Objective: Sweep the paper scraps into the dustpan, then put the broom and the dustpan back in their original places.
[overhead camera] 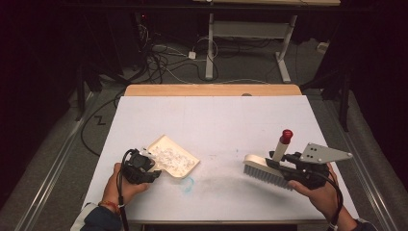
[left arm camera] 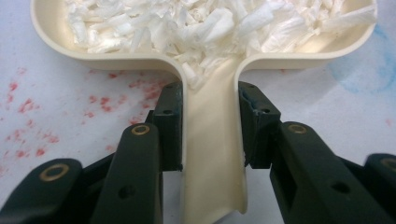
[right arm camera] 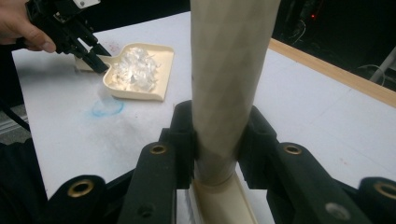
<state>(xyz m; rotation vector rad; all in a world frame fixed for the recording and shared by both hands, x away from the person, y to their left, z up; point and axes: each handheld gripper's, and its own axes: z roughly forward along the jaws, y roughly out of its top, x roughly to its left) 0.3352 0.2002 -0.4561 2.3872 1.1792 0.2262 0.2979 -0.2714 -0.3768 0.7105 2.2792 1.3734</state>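
Observation:
A cream dustpan (overhead camera: 188,162) lies on the white table at the near left, heaped with white paper shreds (overhead camera: 171,158). My left gripper (overhead camera: 144,166) is shut on the dustpan's handle (left arm camera: 212,154), with the shreds (left arm camera: 205,23) just ahead of its jaws. At the near right, my right gripper (overhead camera: 284,163) is shut on the cream handle (right arm camera: 229,74) of a hand brush (overhead camera: 264,173), whose handle ends in a red tip (overhead camera: 286,135). The brush's bristles rest on the table. The right gripper view shows the dustpan (right arm camera: 159,88) and the left gripper (right arm camera: 95,58) farther off.
The white table sheet (overhead camera: 211,125) has a wooden strip (overhead camera: 211,90) at its far edge. A blue smudge (overhead camera: 186,183) lies in front of the dustpan, and red specks (left arm camera: 32,102) mark the sheet beside its handle. Cables and a desk frame (overhead camera: 250,43) stand on the floor beyond.

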